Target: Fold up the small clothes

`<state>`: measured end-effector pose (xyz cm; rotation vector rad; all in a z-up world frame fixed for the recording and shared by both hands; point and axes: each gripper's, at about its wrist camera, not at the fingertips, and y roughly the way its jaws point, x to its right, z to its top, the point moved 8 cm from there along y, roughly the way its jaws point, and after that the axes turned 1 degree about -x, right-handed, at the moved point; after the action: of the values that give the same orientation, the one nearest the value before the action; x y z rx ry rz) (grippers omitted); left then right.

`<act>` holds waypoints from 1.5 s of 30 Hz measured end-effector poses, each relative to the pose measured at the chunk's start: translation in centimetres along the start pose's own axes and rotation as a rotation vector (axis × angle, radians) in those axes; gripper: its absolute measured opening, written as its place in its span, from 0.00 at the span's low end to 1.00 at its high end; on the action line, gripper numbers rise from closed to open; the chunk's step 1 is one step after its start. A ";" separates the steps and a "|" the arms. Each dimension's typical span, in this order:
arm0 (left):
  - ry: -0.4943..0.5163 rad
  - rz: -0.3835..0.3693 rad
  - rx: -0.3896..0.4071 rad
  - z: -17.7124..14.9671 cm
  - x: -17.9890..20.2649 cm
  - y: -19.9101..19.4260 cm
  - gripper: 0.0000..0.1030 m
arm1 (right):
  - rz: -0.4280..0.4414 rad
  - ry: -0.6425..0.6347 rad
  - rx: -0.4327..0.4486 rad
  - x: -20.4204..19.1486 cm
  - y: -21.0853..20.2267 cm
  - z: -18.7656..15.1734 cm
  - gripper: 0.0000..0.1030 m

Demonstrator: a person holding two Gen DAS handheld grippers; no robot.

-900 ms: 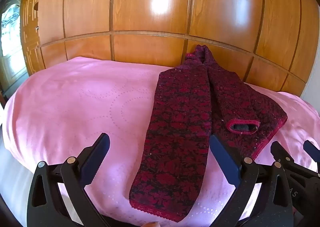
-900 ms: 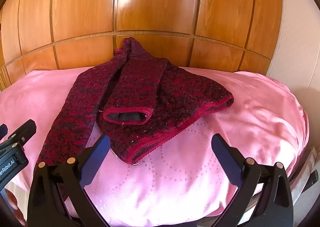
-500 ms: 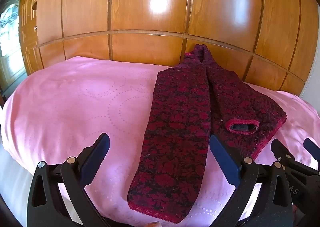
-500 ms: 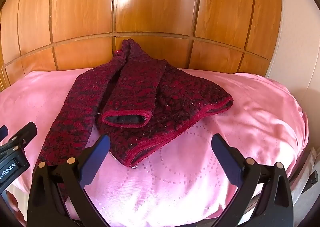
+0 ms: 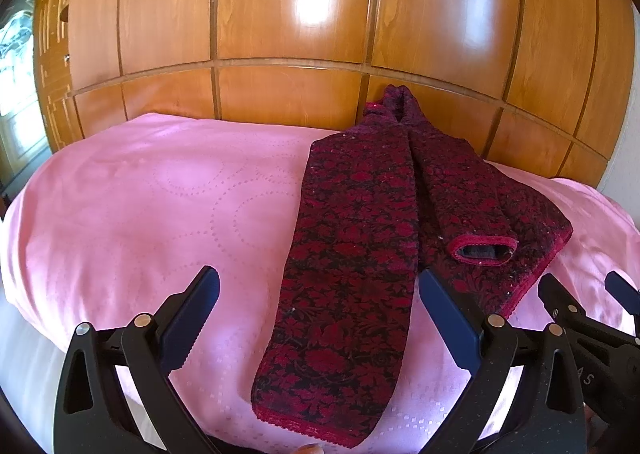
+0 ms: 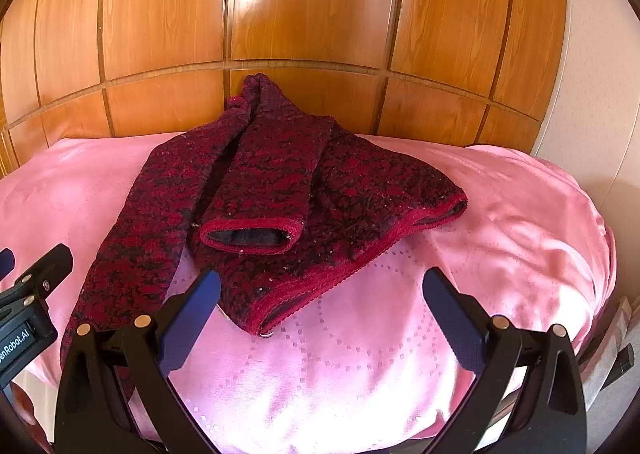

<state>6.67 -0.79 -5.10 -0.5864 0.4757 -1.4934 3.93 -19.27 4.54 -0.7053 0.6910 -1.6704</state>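
lying lengthwise, garment (image 5: 352,254), collar toward wardrobe (image 5: 280,13)

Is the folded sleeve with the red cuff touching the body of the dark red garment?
Touching. In the right wrist view, the sleeve lies flat on the garment's body, with its cuff resting on the fabric and no gap showing.

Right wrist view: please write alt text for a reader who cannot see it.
A dark red floral knitted garment lies partly folded on a pink patterned bedcover, one sleeve laid across its body. The right gripper hovers near it, jaws open and empty, before glossy wooden wall panels.
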 end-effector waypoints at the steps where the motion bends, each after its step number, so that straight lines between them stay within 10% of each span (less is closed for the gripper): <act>1: 0.004 -0.001 0.003 0.0 0.1 -0.1 0.96 | -0.001 0.000 0.003 0.0 -0.1 0.1 0.98; 45: 0.124 -0.054 -0.040 -0.6 1.7 1.3 0.96 | 0.005 0.011 0.044 1.0 -0.9 1.3 0.98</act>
<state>7.39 -2.50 -6.28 -0.5434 0.5905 -1.5805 4.12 -20.13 6.15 -0.6633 0.6618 -1.6816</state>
